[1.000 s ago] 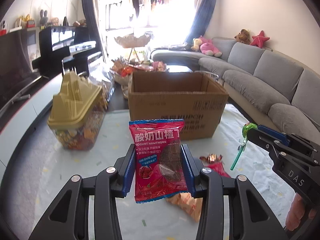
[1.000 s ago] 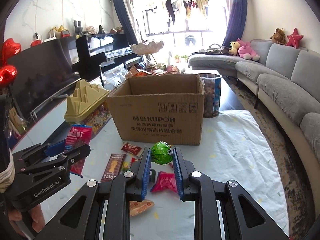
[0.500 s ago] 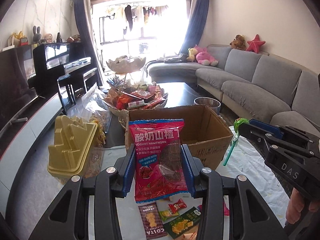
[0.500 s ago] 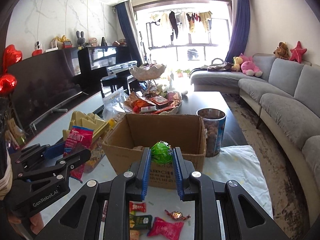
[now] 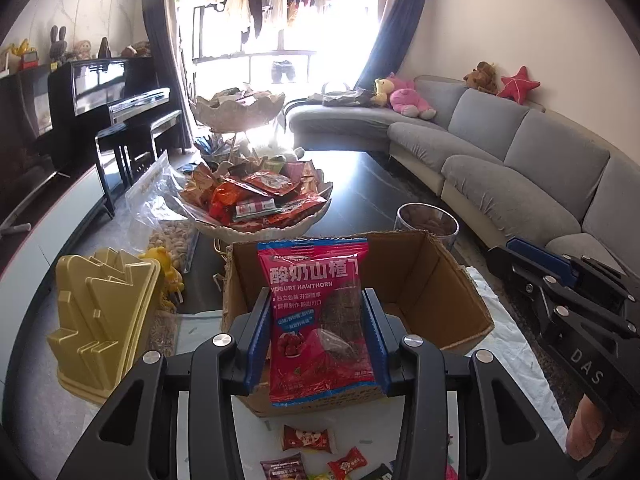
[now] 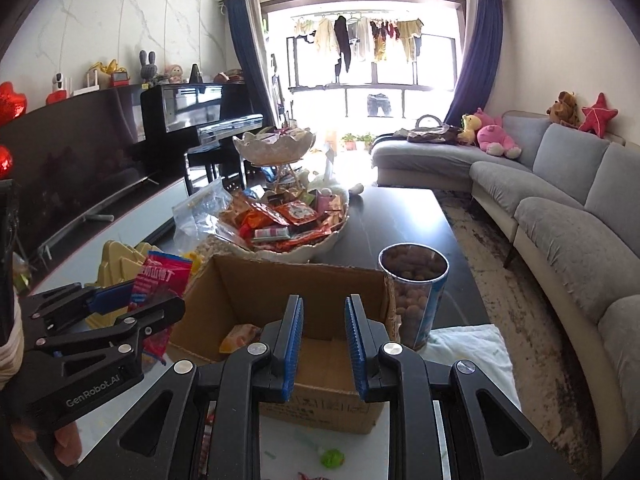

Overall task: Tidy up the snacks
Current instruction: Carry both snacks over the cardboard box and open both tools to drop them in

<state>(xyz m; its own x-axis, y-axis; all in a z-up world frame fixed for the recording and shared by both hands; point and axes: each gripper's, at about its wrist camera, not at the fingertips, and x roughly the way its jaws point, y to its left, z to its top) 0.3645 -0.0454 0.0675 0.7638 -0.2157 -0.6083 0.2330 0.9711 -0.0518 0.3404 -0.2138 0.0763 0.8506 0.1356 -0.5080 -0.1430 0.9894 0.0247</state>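
Note:
My left gripper (image 5: 316, 340) is shut on a red yogurt hawthorn packet (image 5: 318, 316) and holds it upright over the near edge of the open cardboard box (image 5: 432, 280). My right gripper (image 6: 322, 344) is open and empty above the box (image 6: 280, 280). A green lollipop (image 6: 332, 458) lies on the white cloth in front of the box. An orange snack packet (image 6: 240, 336) lies inside the box. The left gripper and its packet (image 6: 160, 280) show at the left of the right wrist view. The right gripper (image 5: 520, 264) shows at the right of the left wrist view.
A yellow lidded snack container (image 5: 100, 312) stands left of the box. A white bowl heaped with snacks (image 5: 256, 204) and a tin of nuts (image 6: 412, 292) stand behind it. Loose candies (image 5: 306, 438) lie on the cloth in front. A grey sofa (image 5: 540, 168) runs along the right.
Both grippers rose and moved forward over the box. My right gripper opened and let go of the green lollipop, which now lies on the cloth in front of the box.

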